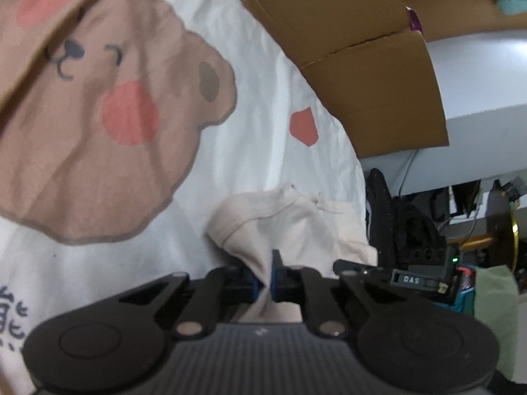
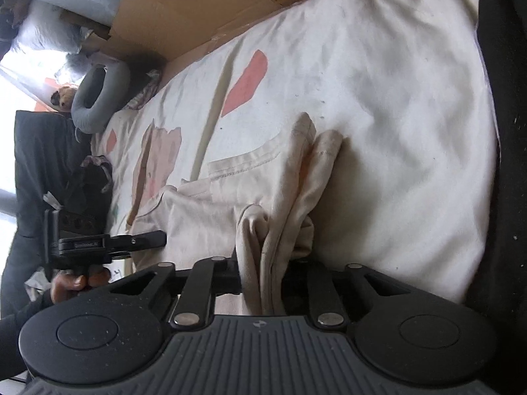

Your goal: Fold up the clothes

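Soft daylight, window glare at left, fisheye-warped, blurry edges

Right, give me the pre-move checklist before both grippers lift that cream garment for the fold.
1. Left gripper shut on the cream garment: ok, cloth pinched between the blue pads.
2. Right gripper shut on the garment: ok, a thick bunch sits between the jaws.
3. Single layer in the right grip: not ok, several folds are gathered.
4. Garment lying flat on the bedsheet: not ok, rumpled near the right gripper.
5. Cardboard box clear of the garment: ok.
6. Far hem position: cannot tell.
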A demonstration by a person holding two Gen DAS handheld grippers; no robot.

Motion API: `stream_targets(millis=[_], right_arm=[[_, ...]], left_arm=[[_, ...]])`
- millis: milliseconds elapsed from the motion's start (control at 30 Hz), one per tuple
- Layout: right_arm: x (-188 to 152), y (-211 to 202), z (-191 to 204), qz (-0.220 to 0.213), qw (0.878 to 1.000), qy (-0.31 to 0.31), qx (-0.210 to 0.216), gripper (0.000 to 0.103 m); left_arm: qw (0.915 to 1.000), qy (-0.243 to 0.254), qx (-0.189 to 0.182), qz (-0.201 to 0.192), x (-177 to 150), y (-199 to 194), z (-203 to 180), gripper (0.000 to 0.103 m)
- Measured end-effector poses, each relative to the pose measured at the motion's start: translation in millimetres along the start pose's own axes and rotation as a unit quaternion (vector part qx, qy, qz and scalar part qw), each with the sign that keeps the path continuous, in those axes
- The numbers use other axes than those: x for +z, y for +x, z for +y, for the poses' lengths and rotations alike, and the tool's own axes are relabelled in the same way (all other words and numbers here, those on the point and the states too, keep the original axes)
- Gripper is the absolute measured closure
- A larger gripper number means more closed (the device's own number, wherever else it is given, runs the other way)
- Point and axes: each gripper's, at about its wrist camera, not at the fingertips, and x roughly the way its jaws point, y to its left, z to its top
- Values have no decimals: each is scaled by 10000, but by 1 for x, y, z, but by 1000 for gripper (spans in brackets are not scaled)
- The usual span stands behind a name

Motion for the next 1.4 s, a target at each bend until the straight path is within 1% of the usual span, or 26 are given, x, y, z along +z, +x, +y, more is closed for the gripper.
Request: stream_targets(millis=[67,133,233,433,733,867,900,1033,1267,1400], right_arm=[[-2,-5,10,-68,9996,-237,-142,89],[-3,-10,17,-156,9991,-338,-215,89],[-5,-16,27,-259,9980,-460,-355,89],[-9,-27,45,-343,9954,-649,-619,91],[-17,-55,90,-443,9889,-1019,-990,92],[-24,-73,109,-514,9867,-1040,-1140,93],[-26,-77,114,-527,9862,-1051,-1164,93],[-34,-95,133,-589,9850,-1105,-1187,93],[-46,-136,160,-891,9841,-1017,-1152,93],[-54,-160,178,-1040,9804,-1165,-1198,93]], left_arm=[[9998,137,98,-38,1,-6,-8,99],[9996,174,163,-132,1,-13,-13,99],[9991,101,262,-315,0,-21,-18,99],[9981,118,441,-421,-9,-32,-34,100],[9940,409,795,-637,-21,-57,-80,101],[9916,527,963,-685,-30,-73,-105,101],[9907,573,1018,-699,-32,-78,-111,101],[9888,468,1159,-820,-42,-96,-131,101],[9869,561,1181,-948,-56,-123,-174,101],[9851,700,1168,-1055,-62,-139,-199,101]])
